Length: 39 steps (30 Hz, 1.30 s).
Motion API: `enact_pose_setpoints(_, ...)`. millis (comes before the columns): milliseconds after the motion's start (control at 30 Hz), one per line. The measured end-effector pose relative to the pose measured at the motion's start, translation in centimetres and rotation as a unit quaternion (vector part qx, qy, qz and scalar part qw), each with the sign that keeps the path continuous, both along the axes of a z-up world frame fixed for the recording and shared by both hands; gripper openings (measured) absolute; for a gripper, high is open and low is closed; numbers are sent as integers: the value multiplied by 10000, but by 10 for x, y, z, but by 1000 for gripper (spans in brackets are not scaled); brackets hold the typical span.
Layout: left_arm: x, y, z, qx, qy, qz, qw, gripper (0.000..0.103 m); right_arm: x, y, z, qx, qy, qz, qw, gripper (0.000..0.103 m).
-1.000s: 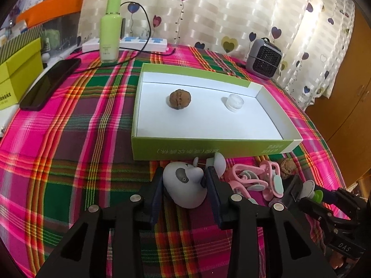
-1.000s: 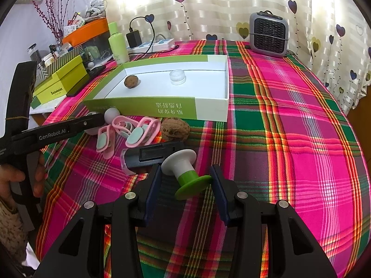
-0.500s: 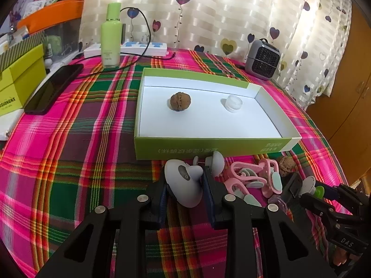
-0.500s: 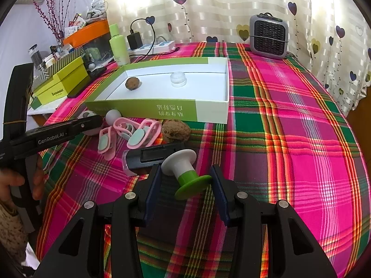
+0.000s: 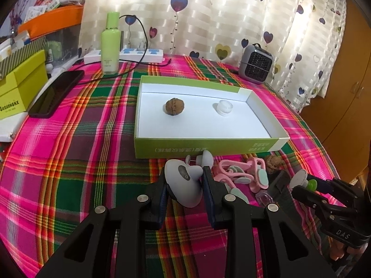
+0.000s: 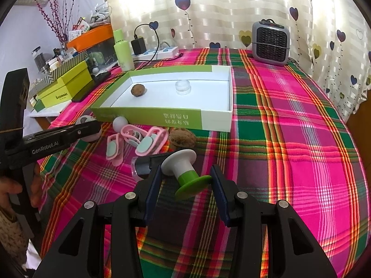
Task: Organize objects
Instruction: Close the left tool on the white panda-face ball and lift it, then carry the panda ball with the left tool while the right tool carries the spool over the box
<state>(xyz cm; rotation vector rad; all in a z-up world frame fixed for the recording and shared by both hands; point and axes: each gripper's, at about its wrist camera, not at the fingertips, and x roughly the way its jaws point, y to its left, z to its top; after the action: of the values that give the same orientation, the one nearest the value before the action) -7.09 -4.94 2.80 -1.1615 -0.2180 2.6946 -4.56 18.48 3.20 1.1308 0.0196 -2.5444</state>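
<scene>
Grey rounded toy (image 5: 185,185) (smooth, egg-like body with a dark oval patch and a small protruding lobe on its upper side) is shown pinched between the pads of the left gripper (image 5: 185,186), just in front of the near wall of the green-and-white box (image 5: 208,148). Its long axis runs roughly along the gripper's line, the lobed end directed toward the box. The white-and-green spool-shaped piece (image 6: 183,171) (white disc at one end, green disc at the other, joined by a short stem) is seen between the pads of the right gripper (image 6: 185,180); both pads are in contact with it, the white disc against one pad and the green disc against the other. Its axis is tilted, the white end raised and turned away from the camera, the green end lowered toward the plaid cloth (image 6: 289,139) covering the tabletop.

Inside the box a walnut (image 5: 175,107) and a small clear cap (image 5: 223,107) are laid well apart on the white floor. Between the two grippers, pink clips (image 6: 136,141), a second walnut (image 6: 182,137) and a dark oblong item (image 6: 148,163) are gathered on the cloth.

Only in the right wrist view are the side of the left gripper and the hand (image 6: 9,191) holding it shown. Only in the left wrist view is the black phone (image 5: 55,92) clearly displayed, beside the yellow-green carton (image 5: 20,90).
</scene>
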Motion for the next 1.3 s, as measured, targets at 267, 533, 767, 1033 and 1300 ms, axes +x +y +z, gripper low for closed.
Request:
enact_pose_setpoints(267,2,2,12,7,85,-34,10000,25,-2,-3,13,-90,77,87,9999,44)
enact_pose_setpoints(533,-6,9,24,14,190,-143,9997,25,-13,-8,29,-73,225,168,9996,44)
enact_pose_setpoints(767,-20,17,31,-15,252,-254,9994,25,-33,-10,37,-41,310,224,9993,44)
enact_pose_setpoints(1033,-43,29,32,13,243,-418,9988,25,-60,-12,36,14,293,234,9993,44)
enact_pose_setpoints(1300,-72,38,31,17,215,-522,9984,25,-95,-10,35,47,213,179,9996,44)
